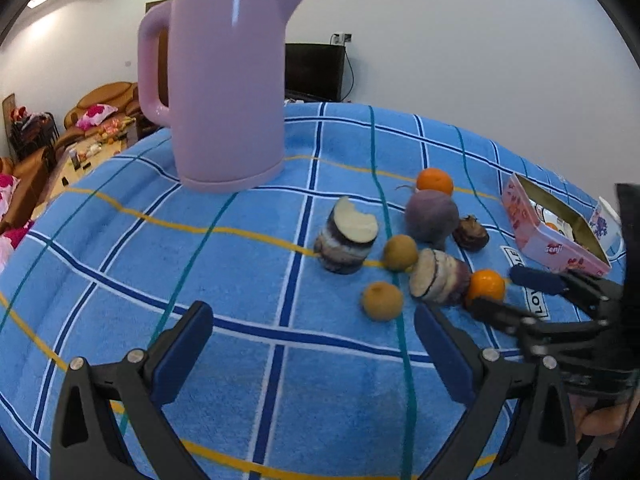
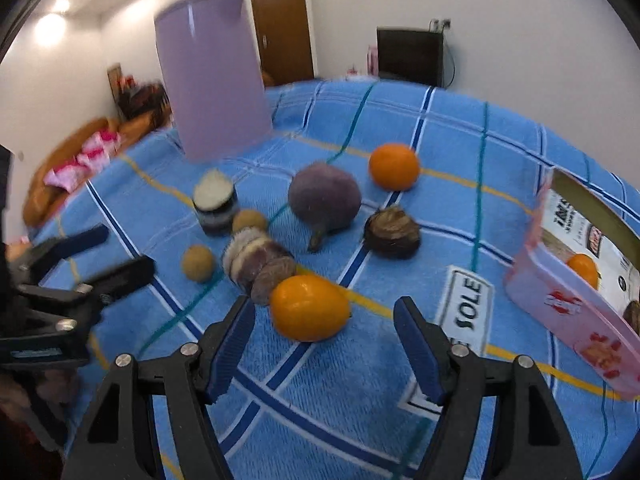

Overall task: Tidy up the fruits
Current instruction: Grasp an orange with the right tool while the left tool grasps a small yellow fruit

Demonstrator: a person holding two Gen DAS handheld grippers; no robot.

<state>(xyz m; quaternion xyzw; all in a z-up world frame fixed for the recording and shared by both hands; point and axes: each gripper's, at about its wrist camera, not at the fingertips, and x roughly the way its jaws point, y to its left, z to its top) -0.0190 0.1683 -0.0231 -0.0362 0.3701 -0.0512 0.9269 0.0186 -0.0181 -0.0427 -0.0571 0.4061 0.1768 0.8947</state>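
Left wrist view: my left gripper (image 1: 314, 338) stands wide apart over the blue checked cloth (image 1: 248, 368), holding nothing; the fruits lie just ahead. Right wrist view: my right gripper (image 2: 324, 330) is parted around the near orange (image 2: 309, 307) without pressing it. The pink box (image 2: 568, 300) stands to the right.

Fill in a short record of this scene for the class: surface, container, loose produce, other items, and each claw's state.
surface: blue checked cloth
container: pink tin box, open, an orange inside
loose produce: near orange, far orange, two small tan round fruits, purple round root, two cut purple-skinned pieces, dark brown bulb
other items: pink kettle
left claw: open, nothing between
right claw: open, the near orange just ahead of its tips
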